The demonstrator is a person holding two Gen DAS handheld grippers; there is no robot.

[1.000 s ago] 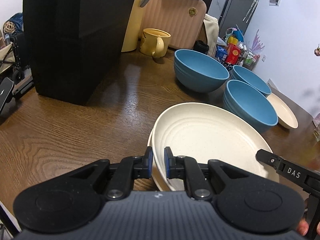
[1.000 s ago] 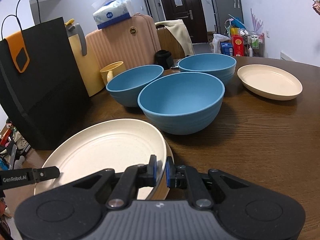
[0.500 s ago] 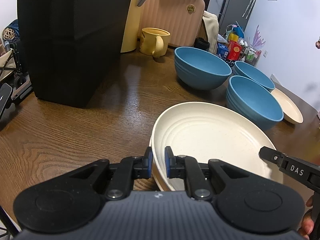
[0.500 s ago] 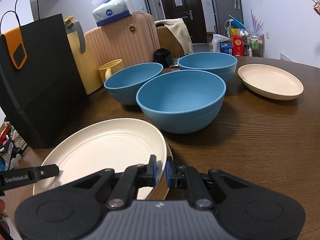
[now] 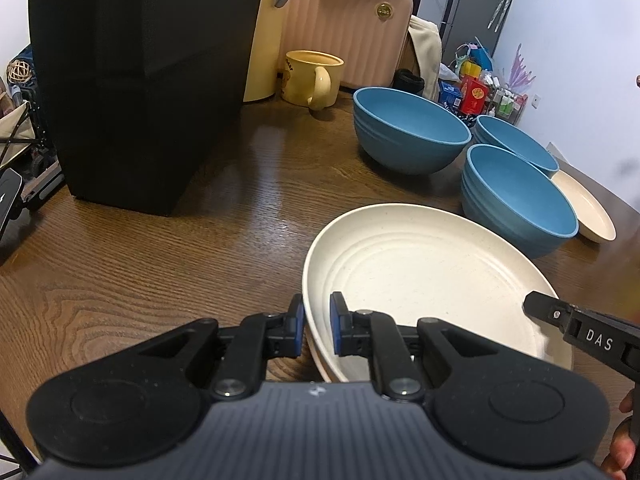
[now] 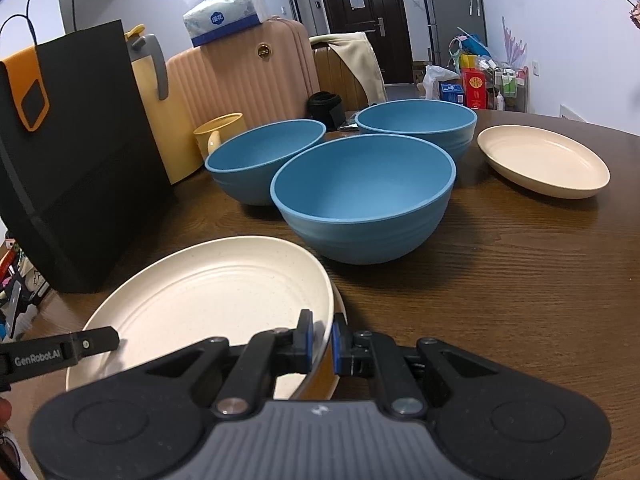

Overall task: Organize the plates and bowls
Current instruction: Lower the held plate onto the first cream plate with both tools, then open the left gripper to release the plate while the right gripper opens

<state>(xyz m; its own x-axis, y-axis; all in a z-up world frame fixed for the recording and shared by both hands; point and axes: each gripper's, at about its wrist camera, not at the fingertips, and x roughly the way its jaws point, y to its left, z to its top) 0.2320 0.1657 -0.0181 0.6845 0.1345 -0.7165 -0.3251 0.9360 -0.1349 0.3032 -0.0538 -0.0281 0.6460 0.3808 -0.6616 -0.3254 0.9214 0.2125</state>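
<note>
Nearest the cameras, two black grippers hold one cream plate (image 5: pixel 424 276) from opposite sides. The left gripper (image 5: pixel 317 326) is clamped on the plate's near-left rim, one blue pad outside and one inside. The right gripper (image 6: pixel 321 338) is clamped on the opposite rim in the same way. The plate sits on top of a second plate (image 6: pixel 339 308), whose edge peeks out just beneath it, on a dark wooden table (image 6: pixel 500 280).

Just beyond the plate stands a blue bowl (image 6: pixel 362 196). Behind it are two more blue bowls, one to the left (image 6: pixel 260 156) and one to the right (image 6: pixel 420 122), all close together. A smaller cream plate (image 6: pixel 544 162) lies alone to the right of the bowls.

Farther back, a black bag (image 5: pixel 132 76) stands at the left, with a yellow mug (image 5: pixel 312 80) beside it and a pink suitcase (image 6: pixel 240 76) behind.
</note>
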